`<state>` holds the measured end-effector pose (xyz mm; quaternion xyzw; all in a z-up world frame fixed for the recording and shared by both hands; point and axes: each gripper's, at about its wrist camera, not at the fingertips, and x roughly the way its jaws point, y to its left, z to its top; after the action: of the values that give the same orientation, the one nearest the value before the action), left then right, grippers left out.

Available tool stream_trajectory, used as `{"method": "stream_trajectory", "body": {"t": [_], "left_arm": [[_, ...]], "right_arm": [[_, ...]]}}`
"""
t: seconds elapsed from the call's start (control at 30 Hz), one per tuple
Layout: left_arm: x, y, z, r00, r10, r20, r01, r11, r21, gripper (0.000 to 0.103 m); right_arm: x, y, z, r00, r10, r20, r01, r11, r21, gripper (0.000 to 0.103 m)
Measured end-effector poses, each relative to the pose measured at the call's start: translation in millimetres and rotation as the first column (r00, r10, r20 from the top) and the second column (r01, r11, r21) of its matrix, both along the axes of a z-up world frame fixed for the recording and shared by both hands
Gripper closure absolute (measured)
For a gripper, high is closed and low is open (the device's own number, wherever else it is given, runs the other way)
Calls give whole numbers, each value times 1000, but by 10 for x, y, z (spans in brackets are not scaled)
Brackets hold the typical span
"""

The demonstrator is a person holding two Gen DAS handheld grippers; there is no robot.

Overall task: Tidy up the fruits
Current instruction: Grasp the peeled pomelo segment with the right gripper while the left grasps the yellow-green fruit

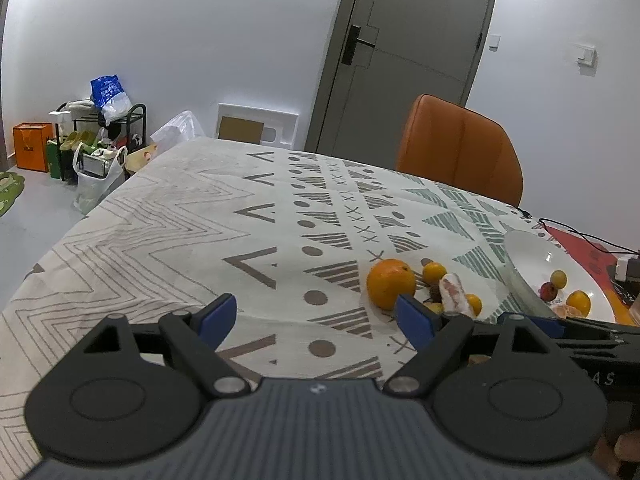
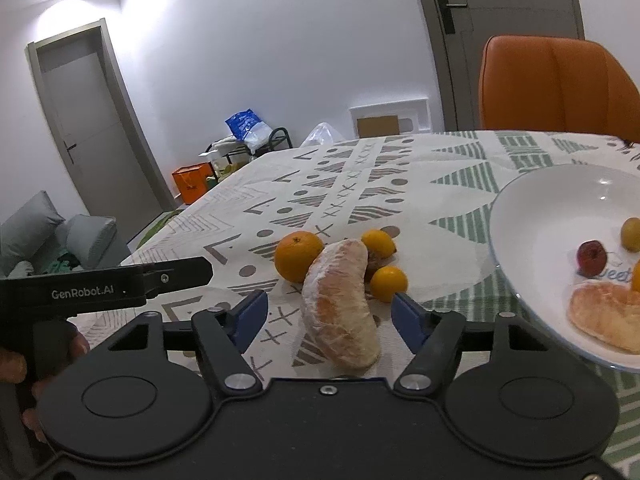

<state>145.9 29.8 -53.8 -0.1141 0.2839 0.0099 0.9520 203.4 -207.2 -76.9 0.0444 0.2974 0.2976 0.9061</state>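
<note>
A peeled citrus segment (image 2: 340,304) lies on the patterned tablecloth between the fingers of my right gripper (image 2: 330,316). The jaws stand open, with a gap showing on both sides of the segment. Behind it sit an orange (image 2: 298,255) and two small yellow fruits (image 2: 378,243) (image 2: 388,283). To the right, the white plate (image 2: 540,200) holds a small red fruit (image 2: 591,257), a yellow-green one (image 2: 631,234) and another peeled segment (image 2: 604,316). My left gripper (image 1: 316,316) is open over bare cloth, left of the orange (image 1: 391,283) and the segment (image 1: 454,294).
An orange chair (image 1: 460,148) stands at the table's far side. A black cable (image 1: 576,234) and a red sheet (image 1: 580,252) lie beyond the plate (image 1: 528,248). The table's left edge (image 1: 80,220) drops to the floor. A hand (image 2: 44,356) holds the left gripper's handle.
</note>
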Motion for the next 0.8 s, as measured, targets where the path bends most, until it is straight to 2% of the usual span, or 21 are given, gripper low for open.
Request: {"method": "stream_trajectory", "body": {"t": [0.37, 0.5, 0.8], "left_arm": [[69, 28, -43, 1000, -5, -15, 5, 1000, -2, 18], [95, 17, -50, 1000, -7, -20, 7, 1000, -1, 18], [160, -137, -41, 999, -50, -17, 50, 999, 7, 19]], "right_arm": [[142, 48, -113, 998, 11, -63, -10, 1000, 20, 47], [180, 52, -136, 997, 9, -71, -8, 1000, 14, 60], [139, -23, -54, 999, 9, -37, -9, 1000, 6, 64]]}}
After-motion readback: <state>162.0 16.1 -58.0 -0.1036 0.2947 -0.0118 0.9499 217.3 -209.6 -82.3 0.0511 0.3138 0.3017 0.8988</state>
